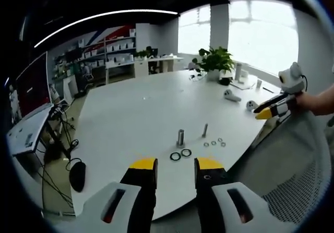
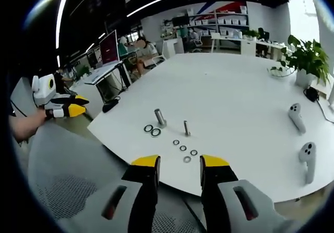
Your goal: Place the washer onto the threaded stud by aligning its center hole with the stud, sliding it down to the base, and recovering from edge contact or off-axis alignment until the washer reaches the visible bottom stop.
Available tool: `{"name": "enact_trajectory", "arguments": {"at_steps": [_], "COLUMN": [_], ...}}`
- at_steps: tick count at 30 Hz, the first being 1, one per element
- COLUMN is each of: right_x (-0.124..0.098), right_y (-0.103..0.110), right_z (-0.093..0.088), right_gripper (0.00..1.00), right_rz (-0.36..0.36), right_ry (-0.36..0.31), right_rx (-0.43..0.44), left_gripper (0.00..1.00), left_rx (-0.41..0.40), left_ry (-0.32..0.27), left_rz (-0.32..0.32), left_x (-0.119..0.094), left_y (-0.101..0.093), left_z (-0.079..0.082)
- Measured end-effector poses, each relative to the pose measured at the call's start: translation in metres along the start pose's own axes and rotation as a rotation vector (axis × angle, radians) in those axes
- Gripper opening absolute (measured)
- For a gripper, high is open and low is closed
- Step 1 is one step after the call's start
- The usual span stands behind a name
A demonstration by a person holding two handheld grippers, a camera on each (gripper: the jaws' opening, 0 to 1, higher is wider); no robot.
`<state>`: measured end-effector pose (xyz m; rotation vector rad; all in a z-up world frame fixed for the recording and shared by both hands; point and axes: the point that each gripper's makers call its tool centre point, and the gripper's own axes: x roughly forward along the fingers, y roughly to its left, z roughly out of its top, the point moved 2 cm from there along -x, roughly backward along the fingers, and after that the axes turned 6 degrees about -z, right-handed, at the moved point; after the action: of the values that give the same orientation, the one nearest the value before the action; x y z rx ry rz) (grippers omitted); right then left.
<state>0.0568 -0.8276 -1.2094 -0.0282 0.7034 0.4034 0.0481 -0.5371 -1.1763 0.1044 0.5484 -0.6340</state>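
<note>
My left gripper (image 1: 176, 165) hangs off the near edge of the white desk (image 1: 141, 113), its yellow-tipped fingers (image 1: 143, 164) parted with nothing between them. My right gripper (image 2: 180, 162) is the same — fingers (image 2: 146, 161) spread apart, empty, held back from the desk's (image 2: 224, 92) edge above a mesh chair seat (image 2: 68, 191).

Near that edge stands the thin threaded stud (image 1: 205, 130), upright and bare, with a thicker metal post (image 1: 180, 137) just beside it. In the right gripper view the stud (image 2: 186, 128) stands right of the post (image 2: 159, 117). Four small washers (image 1: 214, 142) lie flat on the desk in a loose cluster close to the stud's foot, apart from it; in the right gripper view they (image 2: 184, 150) lie between the stud and my fingers. Two larger dark rings (image 1: 180, 154) lie side by side near the post — touching or nearly so, I cannot tell which.

Farther across the desk are two white handheld controllers (image 2: 302, 139) and a potted plant (image 1: 215, 62). In the left gripper view my other gripper (image 1: 274, 108) shows at the right, held in a hand (image 1: 313, 101); in the right gripper view the left one (image 2: 65, 108) shows at the left.
</note>
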Motion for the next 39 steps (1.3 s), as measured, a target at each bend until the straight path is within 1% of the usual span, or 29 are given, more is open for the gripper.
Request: {"name": "enact_trajectory", "arguments": {"at_steps": [6, 11, 17, 21, 23, 26, 35, 38, 39], "right_x": [-0.001, -0.001, -0.001, 0.0, 0.0, 0.0, 0.0, -0.001, -0.001], "right_y": [-0.001, 0.0, 0.0, 0.003, 0.003, 0.001, 0.001, 0.0, 0.0], "right_z": [0.002, 0.002, 0.003, 0.001, 0.001, 0.001, 0.0, 0.0, 0.0], "right_gripper": [0.33, 0.33, 0.33, 0.33, 0.32, 0.33, 0.33, 0.33, 0.33], "right_rz": [-0.006, -0.003, 0.002, 0.013, 0.014, 0.01, 0.011, 0.01, 0.011], "right_ry": [-0.015, -0.012, -0.023, -0.004, -0.003, -0.009, -0.001, -0.006, -0.007], "right_rx": [0.009, 0.005, 0.013, 0.001, -0.002, 0.006, 0.005, 0.017, 0.019], "left_gripper": [0.26, 0.26, 0.26, 0.26, 0.27, 0.27, 0.27, 0.27, 0.27], "left_rx": [0.002, -0.004, -0.002, -0.009, -0.034, -0.021, -0.022, -0.03, -0.036], "left_ry": [0.004, 0.004, 0.03, 0.028, 0.05, 0.065, 0.073, 0.051, 0.056], "left_rz": [-0.007, 0.002, 0.0, 0.016, 0.024, 0.017, 0.009, 0.01, 0.007], "left_x": [0.0, 0.0, 0.002, 0.001, 0.002, 0.003, 0.003, 0.003, 0.004], "left_y": [-0.001, 0.001, 0.001, 0.004, 0.007, 0.004, 0.002, 0.003, 0.003], "left_z": [0.0, -0.002, -0.006, -0.006, -0.01, -0.012, -0.013, -0.009, -0.01]}}
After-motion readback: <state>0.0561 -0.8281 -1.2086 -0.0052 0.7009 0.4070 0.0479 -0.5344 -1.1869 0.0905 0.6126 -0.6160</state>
